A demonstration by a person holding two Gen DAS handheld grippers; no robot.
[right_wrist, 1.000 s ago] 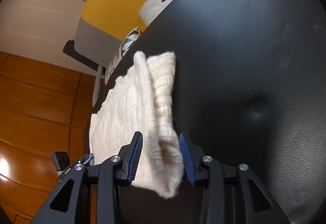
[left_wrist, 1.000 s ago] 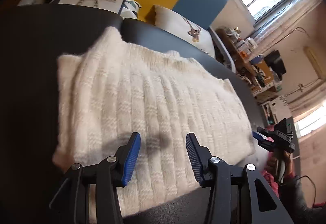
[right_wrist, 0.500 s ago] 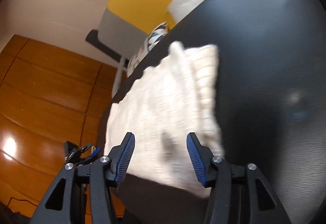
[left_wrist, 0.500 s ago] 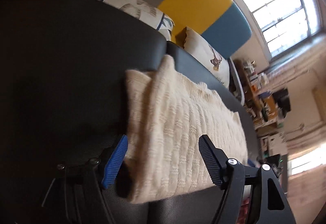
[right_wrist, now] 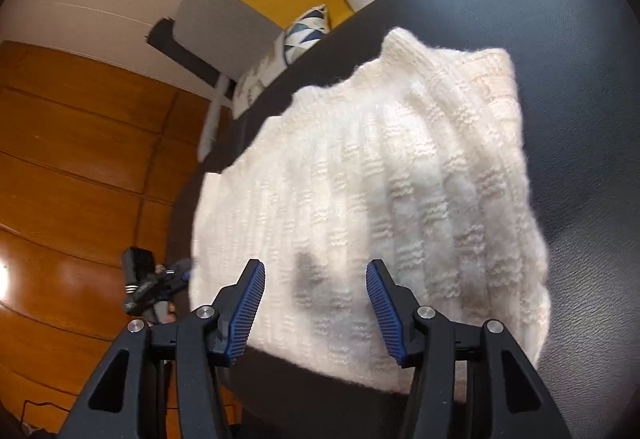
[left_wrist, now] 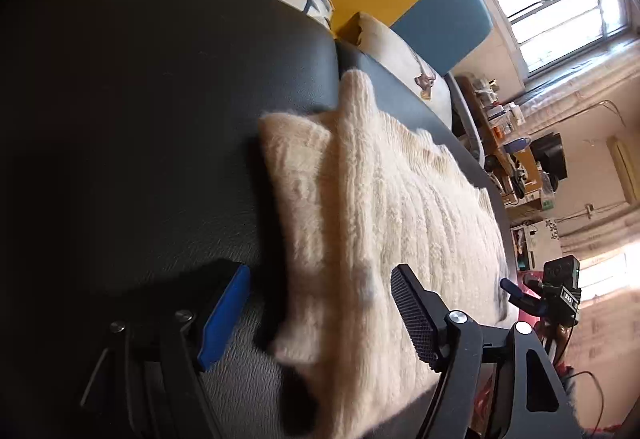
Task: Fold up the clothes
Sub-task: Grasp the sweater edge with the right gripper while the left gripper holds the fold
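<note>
Cream ribbed-knit sweater (right_wrist: 372, 191), fuzzy, folded to a rough rectangle, lies on black leatherette bench (right_wrist: 568, 39); left tongs (left_wrist: 320, 319) opening, straddling its corner w/o grip; right tongs (right_wrist: 316, 309) released above it

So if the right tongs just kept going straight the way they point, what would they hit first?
Most likely the folded cream sweater on the black table. The open right tongs point down at its near part, though depth is hard to judge.

No text, label or number can be read anywhere.
</note>
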